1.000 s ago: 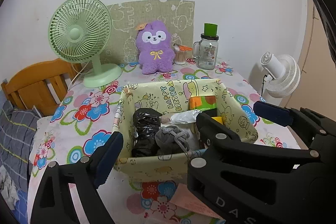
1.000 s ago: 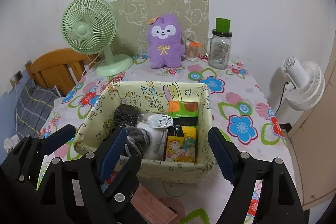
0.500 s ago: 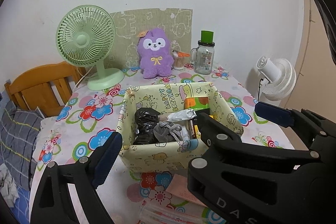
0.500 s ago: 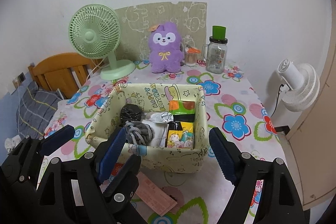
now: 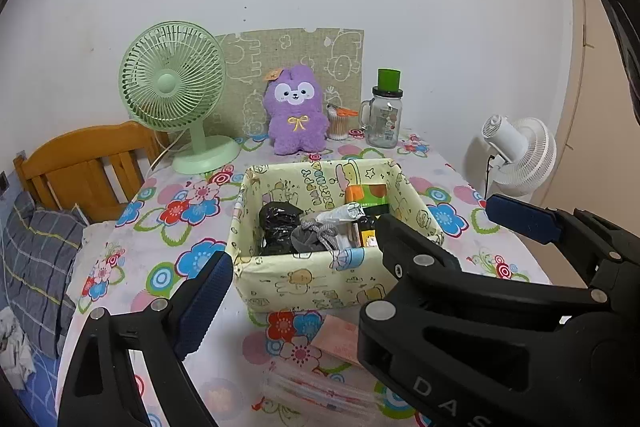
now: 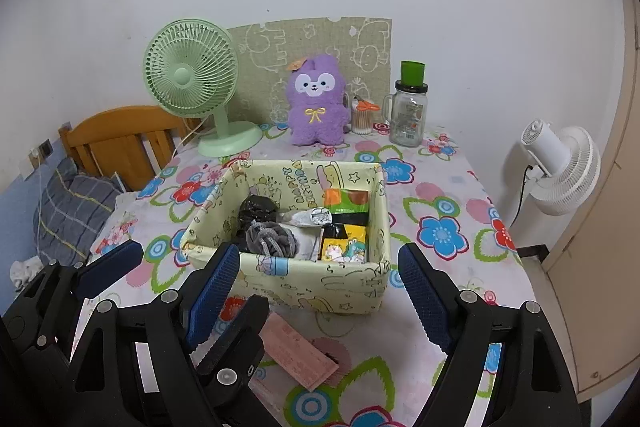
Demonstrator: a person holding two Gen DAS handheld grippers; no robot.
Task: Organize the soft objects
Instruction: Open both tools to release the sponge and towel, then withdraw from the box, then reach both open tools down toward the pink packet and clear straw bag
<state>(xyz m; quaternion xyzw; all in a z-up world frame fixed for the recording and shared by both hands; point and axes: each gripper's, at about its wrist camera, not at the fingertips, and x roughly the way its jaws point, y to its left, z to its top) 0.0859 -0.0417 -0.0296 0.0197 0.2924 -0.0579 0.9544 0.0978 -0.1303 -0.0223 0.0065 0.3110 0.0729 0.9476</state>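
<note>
A pale yellow cartoon-print fabric box (image 5: 316, 279) (image 6: 360, 283) stands mid-table. Inside lie a black bag (image 6: 258, 207), a grey knitted piece (image 6: 272, 237), a silver packet (image 6: 310, 217) and snack packs (image 6: 346, 199). A purple plush toy (image 5: 295, 115) (image 6: 316, 99) sits upright at the back wall. My left gripper (image 5: 320, 281) hangs open before the box's front wall, holding nothing. My right gripper (image 6: 316, 287) is open beside it, also short of the box. The right gripper's near finger hides the left gripper's right finger in the left wrist view.
A green desk fan (image 6: 192, 83), a glass mug jar (image 6: 408, 119) and a cotton-swab pot (image 6: 362, 117) line the back. A pink paper packet (image 6: 298, 359) and a clear plastic pack (image 5: 320, 391) lie near me. A white fan (image 6: 560, 167) stands right, a wooden chair (image 6: 120, 139) left.
Both grippers have drawn back from the box and risen slightly, so the box looks smaller. The pink packet and the clear pack have come into view. Jaws unchanged.
</note>
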